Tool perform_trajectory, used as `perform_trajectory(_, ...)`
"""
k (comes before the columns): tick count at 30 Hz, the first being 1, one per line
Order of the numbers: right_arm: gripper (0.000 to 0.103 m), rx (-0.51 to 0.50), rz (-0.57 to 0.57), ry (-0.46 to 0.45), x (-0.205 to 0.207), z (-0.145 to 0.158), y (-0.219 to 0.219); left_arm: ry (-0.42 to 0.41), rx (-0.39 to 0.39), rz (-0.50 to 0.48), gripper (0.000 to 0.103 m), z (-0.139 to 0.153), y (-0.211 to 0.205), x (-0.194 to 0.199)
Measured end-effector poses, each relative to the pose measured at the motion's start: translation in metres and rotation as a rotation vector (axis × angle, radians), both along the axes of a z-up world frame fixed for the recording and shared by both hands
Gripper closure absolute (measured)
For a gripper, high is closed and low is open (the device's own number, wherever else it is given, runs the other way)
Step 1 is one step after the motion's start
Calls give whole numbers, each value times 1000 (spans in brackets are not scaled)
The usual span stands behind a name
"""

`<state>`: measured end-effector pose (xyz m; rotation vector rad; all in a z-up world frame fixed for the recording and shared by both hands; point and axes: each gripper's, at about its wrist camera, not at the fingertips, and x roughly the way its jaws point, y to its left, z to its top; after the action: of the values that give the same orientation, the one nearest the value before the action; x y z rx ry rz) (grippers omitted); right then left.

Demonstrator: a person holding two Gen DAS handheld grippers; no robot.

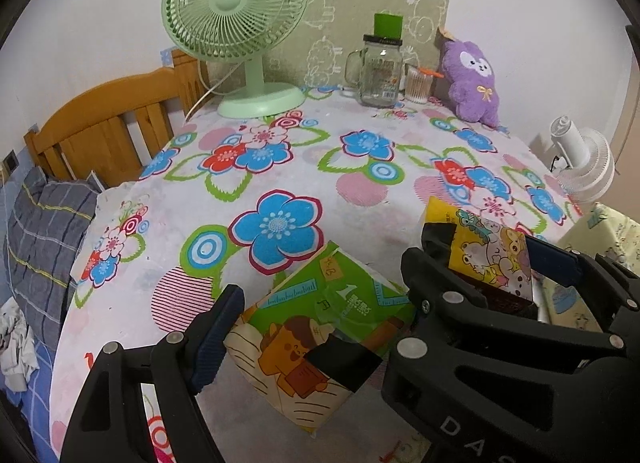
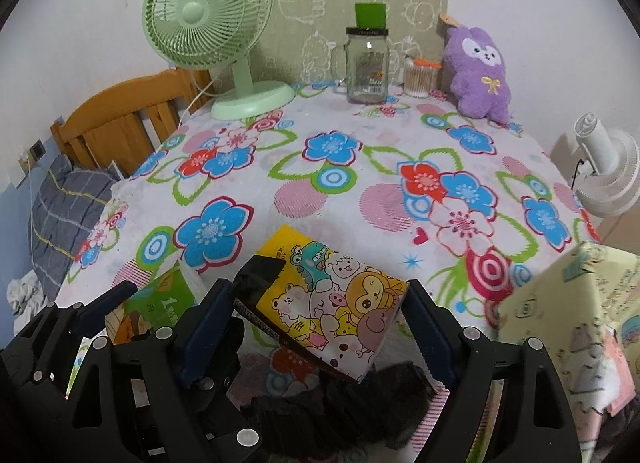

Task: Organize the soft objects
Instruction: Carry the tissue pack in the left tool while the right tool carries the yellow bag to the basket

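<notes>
1. Green soft-plastic tissue pack w/ cartoon print [image 1: 320, 335]: on the flowered tablecloth [image 1: 280, 167], near edge, between left gripper [image 1: 316, 327] fingers, which stand apart, no contact seen. Light, squashy, film prob. slippery; take across the short sides. Long axis runs diagonally, near-left to far-right.

2. Yellow cartoon-animal tissue pack [image 2: 332, 303]: right gripper [image 2: 320, 323] fingers at both flanks, seemingly clamped; tilted, long axis pointing away-left.
</notes>
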<state>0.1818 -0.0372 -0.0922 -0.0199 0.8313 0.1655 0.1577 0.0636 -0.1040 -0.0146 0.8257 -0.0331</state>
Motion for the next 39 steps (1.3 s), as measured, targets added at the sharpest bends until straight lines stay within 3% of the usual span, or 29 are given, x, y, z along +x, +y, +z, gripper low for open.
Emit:
perform_trajectory(24, 17, 12, -13, -104, -52, 49, -20, -107, 14, -10, 20, 47, -20, -48)
perform_trajectory(39, 17, 22, -23, -198, -85, 98, -39, -208, 28, -22, 20, 91, -38, -77)
